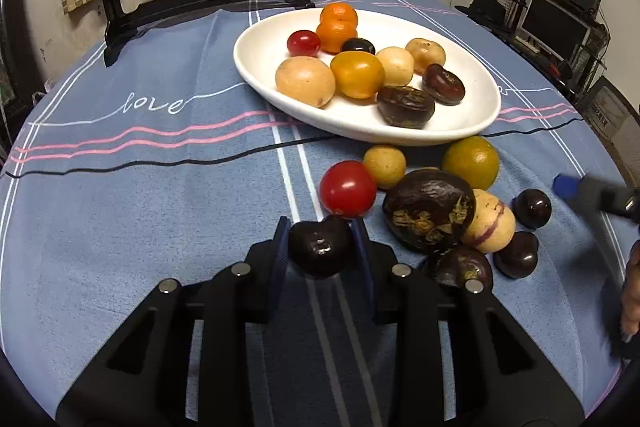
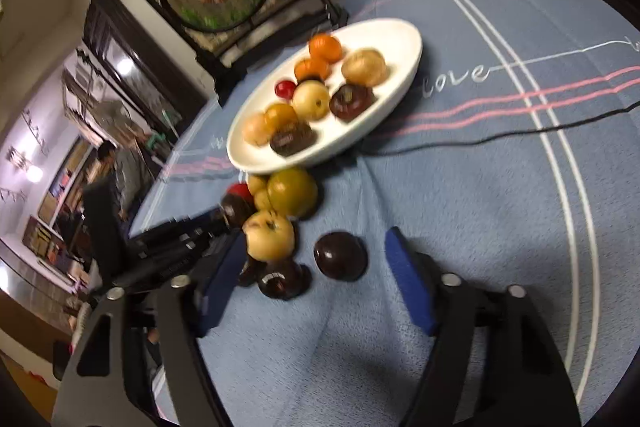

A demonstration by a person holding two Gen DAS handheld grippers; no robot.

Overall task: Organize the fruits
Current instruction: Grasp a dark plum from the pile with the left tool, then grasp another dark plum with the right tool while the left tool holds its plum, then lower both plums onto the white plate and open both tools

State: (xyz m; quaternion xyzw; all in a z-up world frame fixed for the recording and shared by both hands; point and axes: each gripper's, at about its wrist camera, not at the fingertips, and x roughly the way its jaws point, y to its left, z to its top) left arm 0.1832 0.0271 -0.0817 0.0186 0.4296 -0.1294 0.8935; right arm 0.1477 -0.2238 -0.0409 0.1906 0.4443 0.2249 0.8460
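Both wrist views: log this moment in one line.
left tool: shut on dark fruit | right tool: open around dark round fruit | plate: partly filled

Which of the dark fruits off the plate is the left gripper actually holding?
The small dark heart-shaped fruit, clamped between the left gripper pads just below the red tomato. The other dark ones lie loose on the cloth to its right.

Blue tablecloth carries a white plate and loose fruits.
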